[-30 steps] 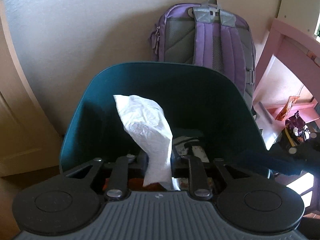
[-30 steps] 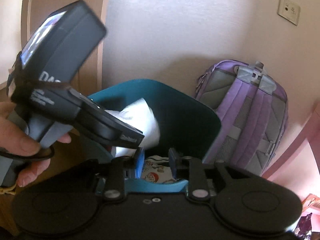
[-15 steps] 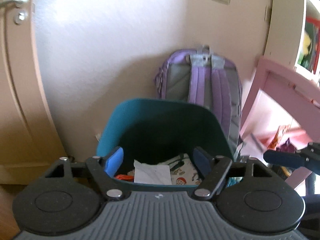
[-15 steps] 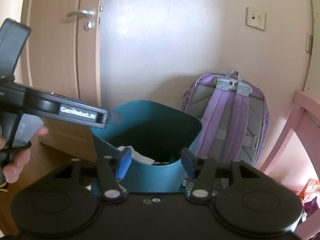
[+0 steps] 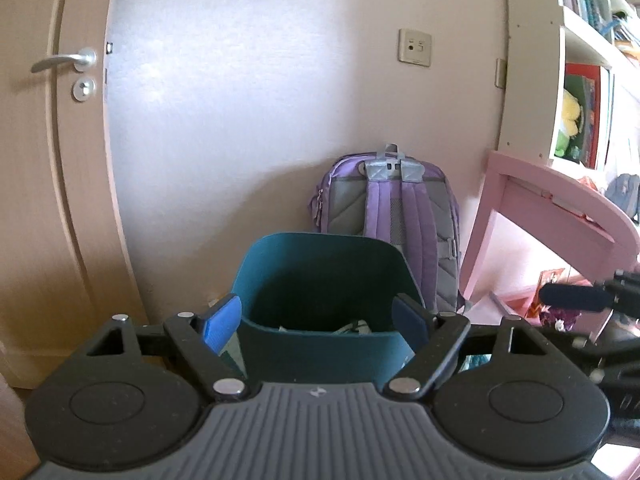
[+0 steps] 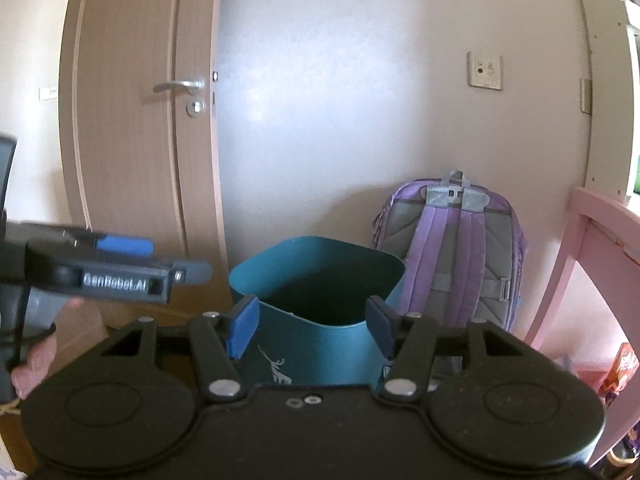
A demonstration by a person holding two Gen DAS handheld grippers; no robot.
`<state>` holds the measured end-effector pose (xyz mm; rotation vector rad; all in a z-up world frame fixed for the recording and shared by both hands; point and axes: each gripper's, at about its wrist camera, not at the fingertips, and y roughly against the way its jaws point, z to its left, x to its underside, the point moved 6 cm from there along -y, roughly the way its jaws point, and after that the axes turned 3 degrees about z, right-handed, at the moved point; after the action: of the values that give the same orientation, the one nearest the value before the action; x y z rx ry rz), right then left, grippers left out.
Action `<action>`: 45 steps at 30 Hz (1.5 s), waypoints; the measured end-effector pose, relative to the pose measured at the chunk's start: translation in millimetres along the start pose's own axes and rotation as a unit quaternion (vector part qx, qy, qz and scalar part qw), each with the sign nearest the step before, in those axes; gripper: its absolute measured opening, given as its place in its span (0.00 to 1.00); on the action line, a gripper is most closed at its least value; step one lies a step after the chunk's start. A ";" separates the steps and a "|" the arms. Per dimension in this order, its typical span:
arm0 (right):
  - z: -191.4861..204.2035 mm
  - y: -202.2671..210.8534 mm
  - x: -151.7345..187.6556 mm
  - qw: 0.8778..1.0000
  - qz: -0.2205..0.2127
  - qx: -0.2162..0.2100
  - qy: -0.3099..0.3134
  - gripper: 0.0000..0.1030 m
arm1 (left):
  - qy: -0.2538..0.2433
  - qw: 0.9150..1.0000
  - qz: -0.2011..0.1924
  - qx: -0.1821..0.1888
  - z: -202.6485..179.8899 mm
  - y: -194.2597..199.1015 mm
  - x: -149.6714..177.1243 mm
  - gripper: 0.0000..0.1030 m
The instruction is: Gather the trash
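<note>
Plainly, "GenRobot.AI" on left gripper (image 6: 136, 258)

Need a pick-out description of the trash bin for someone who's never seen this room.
Find the closed wooden door and follow the pale wall rightward to the pink desk. On the floor between them, in front of a purple backpack leaning on the wall, stands the bin. It is the only open-topped teal container, with a small white deer print on its side.
</note>
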<state>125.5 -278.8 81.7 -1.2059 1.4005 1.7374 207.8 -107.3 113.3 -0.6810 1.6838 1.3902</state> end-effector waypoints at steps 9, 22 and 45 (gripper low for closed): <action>14.1 36.3 1.4 1.000 -0.019 -0.009 -0.006 0.57 | 0.012 1.000 0.012 -0.004 3.7 43.1 29.4 0.81; 15.4 78.0 -30.1 0.998 -0.003 0.008 -0.058 0.57 | 0.034 0.999 0.000 -0.011 6.5 104.6 17.0 1.00; 17.8 120.1 -51.1 0.998 -0.020 0.034 -0.055 0.57 | 0.008 1.000 0.004 -0.025 -20.5 160.9 -36.4 1.00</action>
<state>37.3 -289.3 179.0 -1.0777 1.3506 1.6902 89.0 -91.8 228.5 -0.7156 1.6708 1.4413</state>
